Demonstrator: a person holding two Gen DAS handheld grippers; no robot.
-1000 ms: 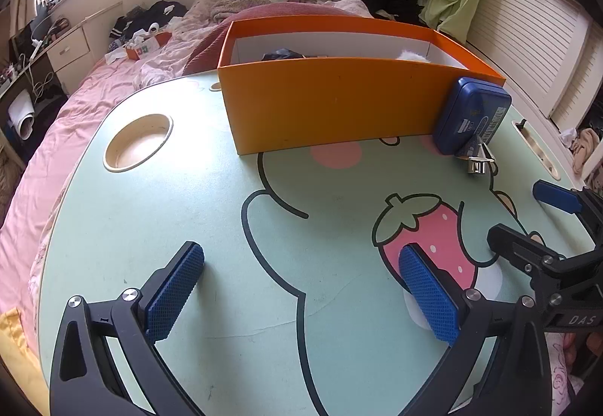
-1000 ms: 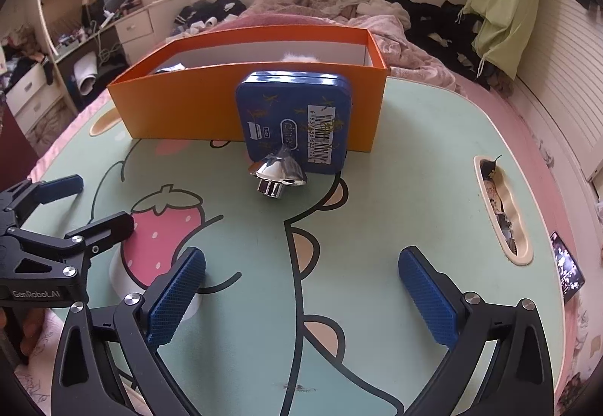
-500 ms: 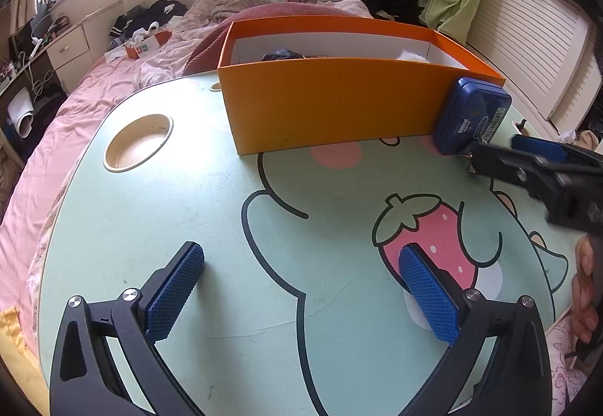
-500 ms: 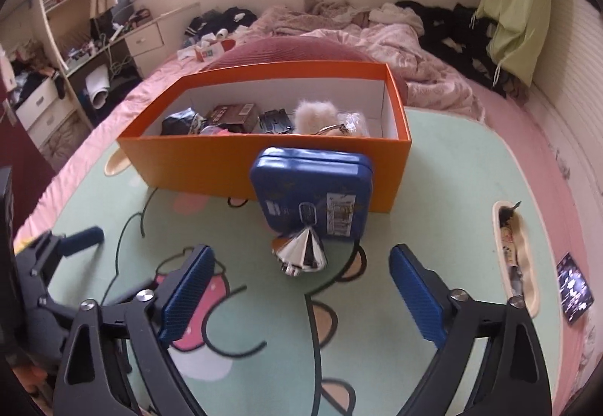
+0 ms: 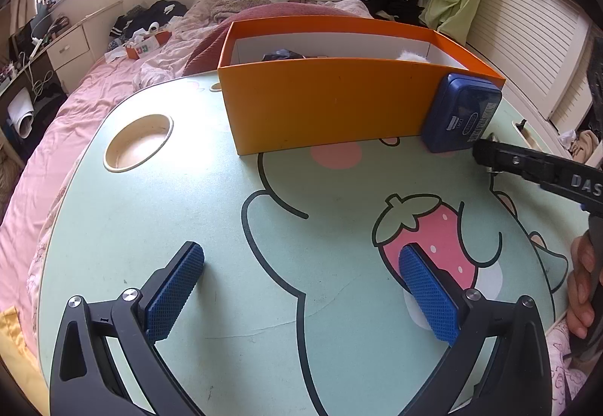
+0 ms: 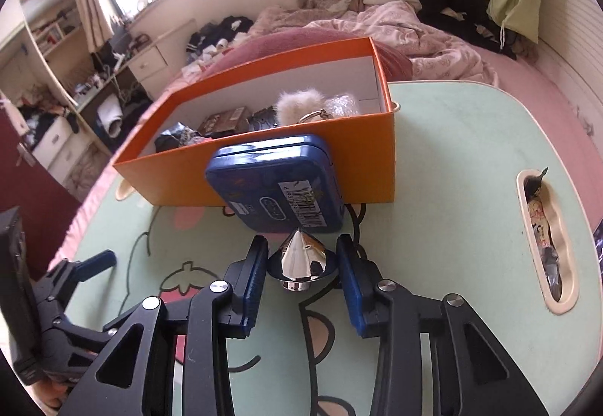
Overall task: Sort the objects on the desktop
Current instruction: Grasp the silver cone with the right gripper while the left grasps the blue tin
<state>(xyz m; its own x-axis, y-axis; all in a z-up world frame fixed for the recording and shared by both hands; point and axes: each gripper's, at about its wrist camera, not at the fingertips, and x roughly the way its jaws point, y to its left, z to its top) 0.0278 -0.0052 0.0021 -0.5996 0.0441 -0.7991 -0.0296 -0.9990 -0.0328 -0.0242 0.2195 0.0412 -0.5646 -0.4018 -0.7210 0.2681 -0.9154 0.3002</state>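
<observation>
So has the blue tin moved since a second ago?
No. In the left view the blue tin leans on the same right-hand end of the orange box; only the right gripper has closed in around the silver cone.

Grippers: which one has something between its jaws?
The right gripper: its jaws have just been closing around the silver cone in front of the blue tin. The left gripper stands wide open over bare table.
</observation>
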